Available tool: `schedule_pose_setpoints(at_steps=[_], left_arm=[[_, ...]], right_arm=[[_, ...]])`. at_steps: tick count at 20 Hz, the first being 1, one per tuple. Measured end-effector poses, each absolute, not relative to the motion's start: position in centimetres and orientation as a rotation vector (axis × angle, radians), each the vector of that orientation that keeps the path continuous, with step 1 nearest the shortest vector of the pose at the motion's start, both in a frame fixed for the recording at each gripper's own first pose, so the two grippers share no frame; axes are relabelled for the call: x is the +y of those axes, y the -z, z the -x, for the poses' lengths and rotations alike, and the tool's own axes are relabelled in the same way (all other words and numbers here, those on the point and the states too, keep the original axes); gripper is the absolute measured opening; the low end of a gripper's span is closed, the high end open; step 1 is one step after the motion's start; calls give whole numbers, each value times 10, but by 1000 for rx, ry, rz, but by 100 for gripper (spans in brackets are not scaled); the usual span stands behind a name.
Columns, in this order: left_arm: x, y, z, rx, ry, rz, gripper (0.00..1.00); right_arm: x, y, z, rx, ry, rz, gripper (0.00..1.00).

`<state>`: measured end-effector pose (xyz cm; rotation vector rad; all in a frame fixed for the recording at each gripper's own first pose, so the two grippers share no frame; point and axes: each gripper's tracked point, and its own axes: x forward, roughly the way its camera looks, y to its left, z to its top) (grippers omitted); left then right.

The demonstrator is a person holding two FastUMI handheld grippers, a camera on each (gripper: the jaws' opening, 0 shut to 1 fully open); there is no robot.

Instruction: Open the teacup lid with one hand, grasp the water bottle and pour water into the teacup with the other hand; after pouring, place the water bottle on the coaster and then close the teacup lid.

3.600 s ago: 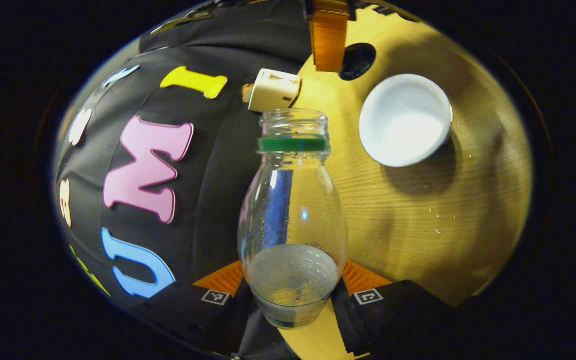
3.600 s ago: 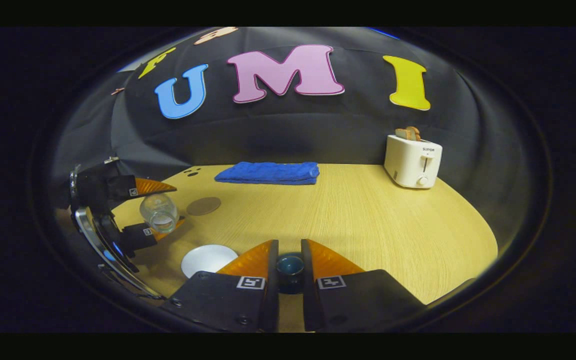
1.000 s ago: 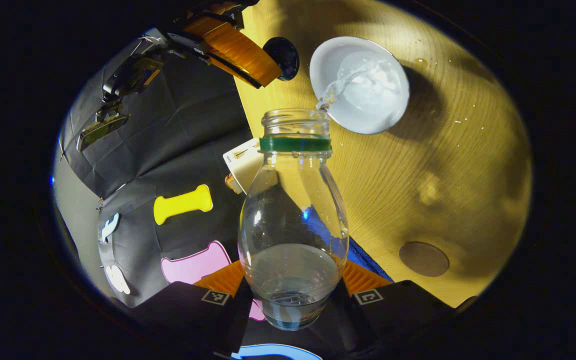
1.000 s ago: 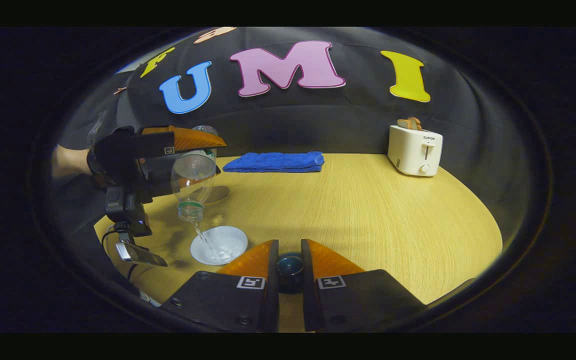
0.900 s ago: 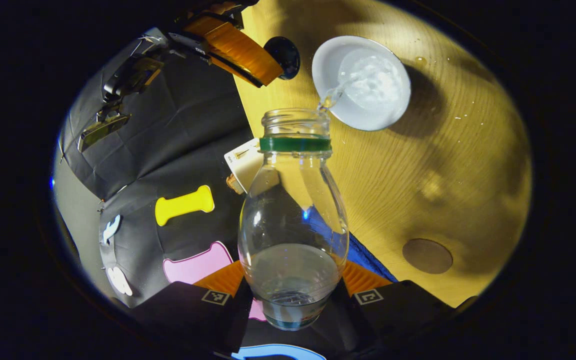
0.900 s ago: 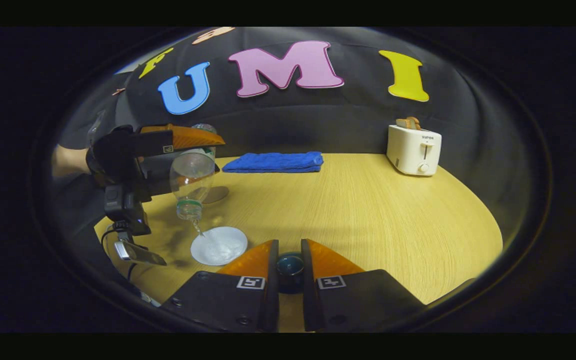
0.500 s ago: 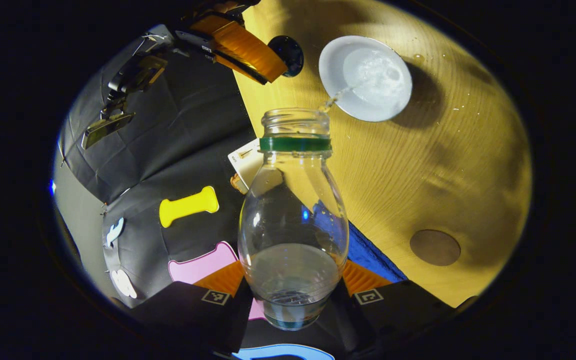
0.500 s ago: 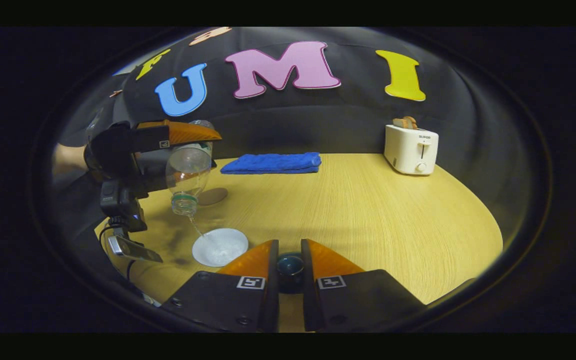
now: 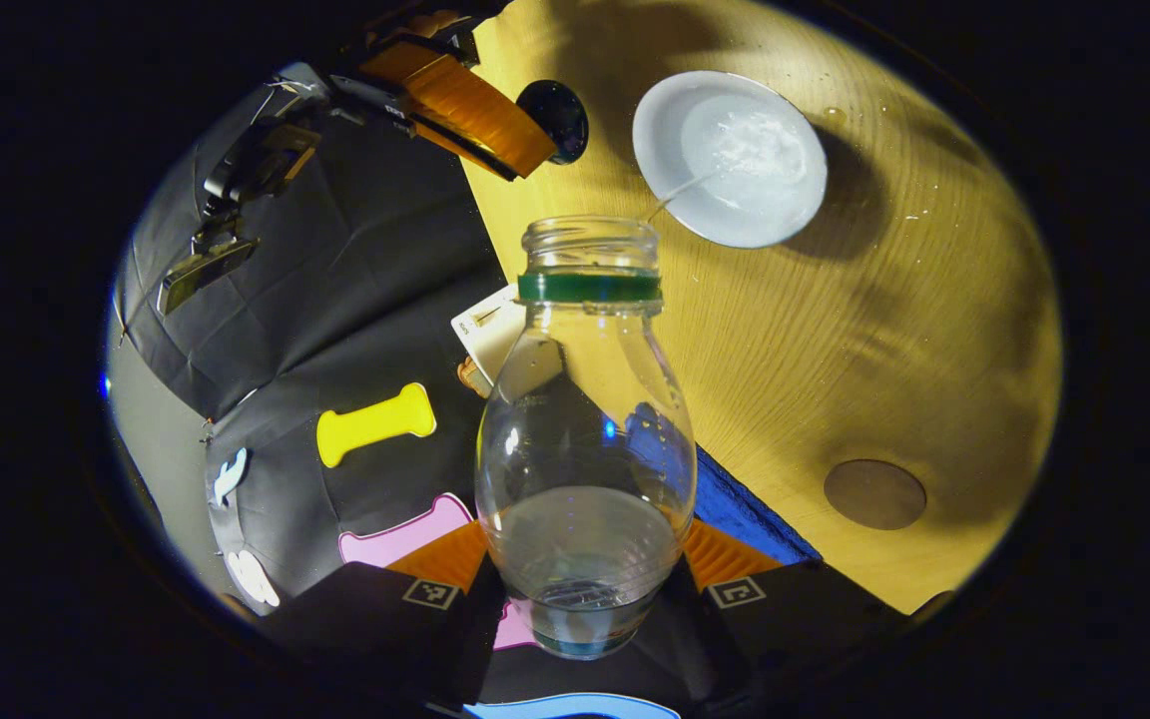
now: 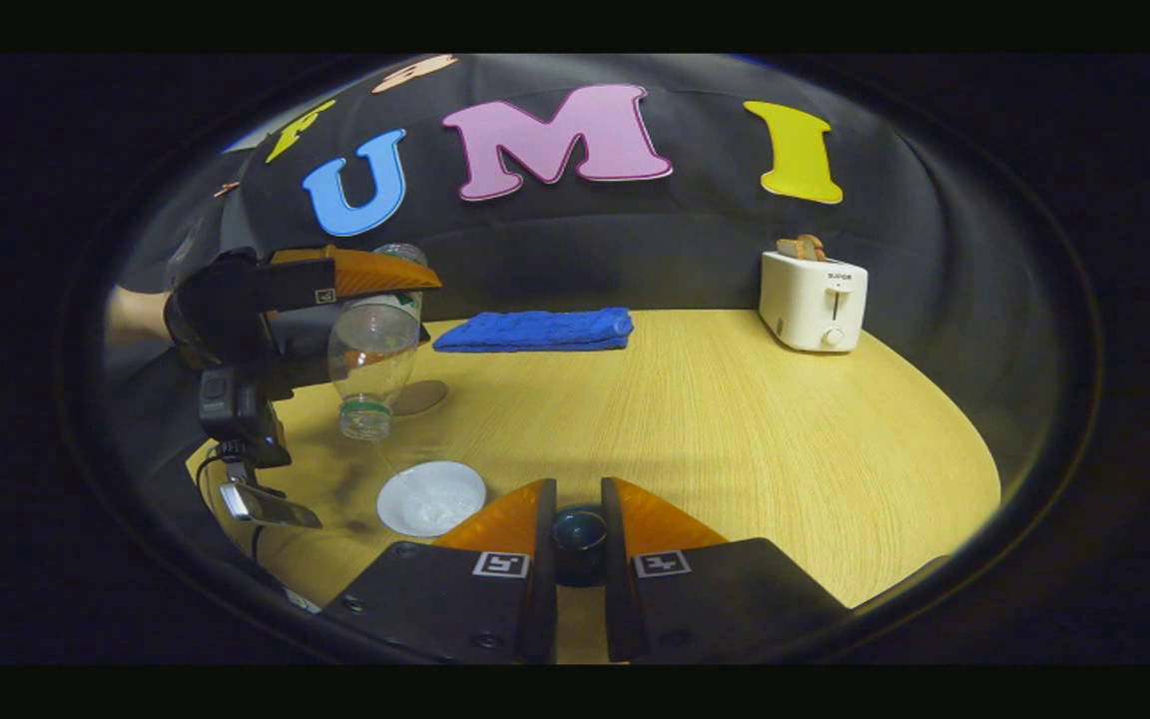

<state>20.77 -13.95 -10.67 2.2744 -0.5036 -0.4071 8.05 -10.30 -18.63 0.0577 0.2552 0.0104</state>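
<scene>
A clear water bottle [image 9: 585, 449] with a green neck ring is tipped mouth-down, and my left gripper [image 9: 585, 554] is shut on its base. A thin stream of water runs from its mouth into the white teacup [image 9: 730, 160], which stands uncovered on the wooden table [image 9: 835, 330] and holds water. In the right gripper view, the bottle [image 10: 370, 359] hangs in the left gripper [image 10: 375, 310] above the teacup [image 10: 432, 497]. My right gripper [image 10: 578, 509] is shut on the dark blue lid [image 10: 578, 534], right of the cup. A round brown coaster [image 9: 874, 494] lies bare.
A folded blue towel [image 10: 533, 330] lies at the back of the table. A white toaster [image 10: 813, 300] with bread in it stands at the back right. A few water drops dot the wood near the cup. The coaster [image 10: 420, 396] lies behind the bottle.
The bottle went from lying sideways to mouth-down and poured water into the cup. Over the last second the stream has thinned and the bottle has risen slightly. The right gripper has kept hold of the lid.
</scene>
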Motion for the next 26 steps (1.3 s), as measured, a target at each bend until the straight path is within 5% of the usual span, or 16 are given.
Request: schedule_pose_setpoints(at_steps=[10,26], left_arm=[[-123,109,-209,-374,412,-2044,75],[-53,11,-208,-25,196,-472,75]], right_arm=[[-105,167,-75,246,-11,-57,19],[-75,93,-91,189,-77,-14,18]])
